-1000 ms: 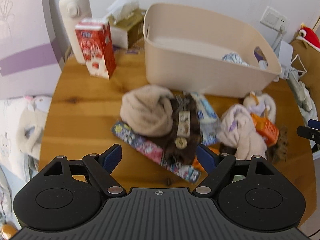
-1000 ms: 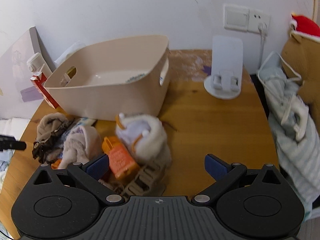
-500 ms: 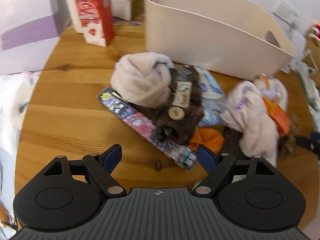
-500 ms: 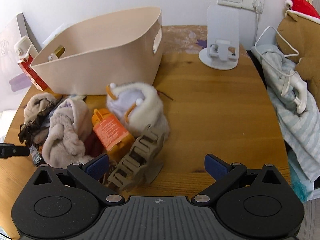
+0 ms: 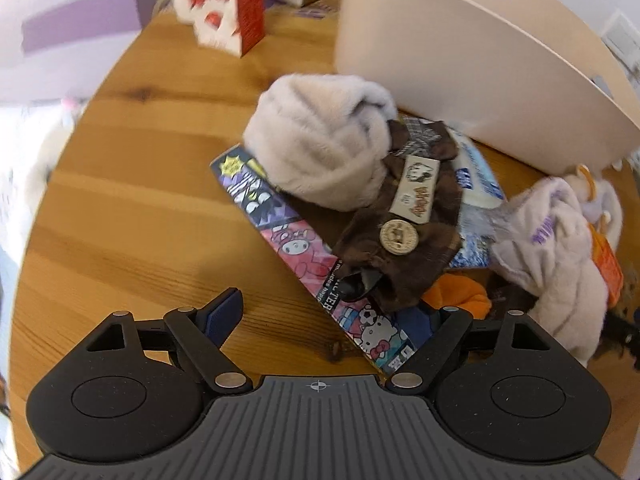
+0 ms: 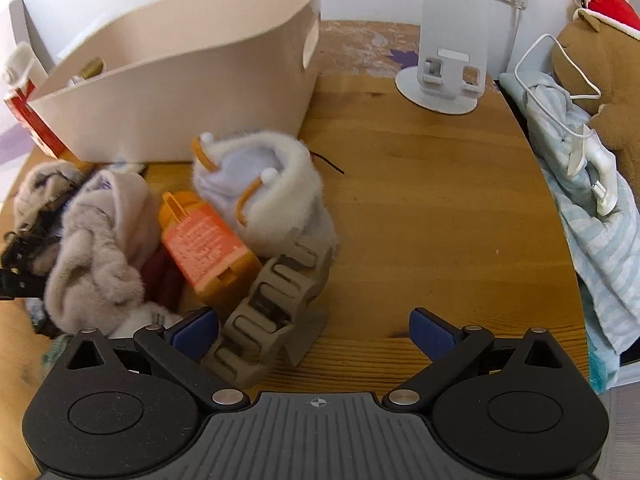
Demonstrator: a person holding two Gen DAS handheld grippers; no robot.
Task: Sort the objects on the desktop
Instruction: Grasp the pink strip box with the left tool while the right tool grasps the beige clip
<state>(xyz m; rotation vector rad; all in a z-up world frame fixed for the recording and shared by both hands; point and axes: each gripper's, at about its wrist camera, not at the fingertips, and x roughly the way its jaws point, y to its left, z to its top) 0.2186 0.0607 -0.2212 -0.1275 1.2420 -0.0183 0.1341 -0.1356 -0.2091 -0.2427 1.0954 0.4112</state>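
Left wrist view: the left tongs [image 5: 328, 316] are spread wide, pads clear of every item, pointing steeply down at the wooden tabletop [image 5: 132, 208]. Between the pads lies the lower end of a flat cartoon-printed packet [image 5: 296, 248], which runs diagonally up and left. A fluffy cream fabric bundle [image 5: 324, 140] rests on the upper part of the packet. A brown pouch [image 5: 404, 220] with a label and a round badge lies against the bundle, also on the packet. An orange item [image 5: 460, 300] shows partly from under the pouch. A second pale plush bundle [image 5: 556, 248] lies to the right. The beige bin [image 5: 460, 60] stands behind the pile. A red-and-white carton [image 5: 228, 0] stands upright at upper left.

Right wrist view: the right tongs [image 6: 314, 330] are spread wide and grip nothing. A tan slotted plastic piece [image 6: 268, 312] leans just beside the left pad; whether they touch cannot be determined. An orange labelled container [image 6: 204, 248] lies tilted against the piece. A white fuzzy pouch with orange trim [image 6: 272, 184] sits behind it. The same pale plush bundle lies left of the container, and the beige bin stands behind. A white stand [image 6: 448, 60] stands near the wall, well apart.
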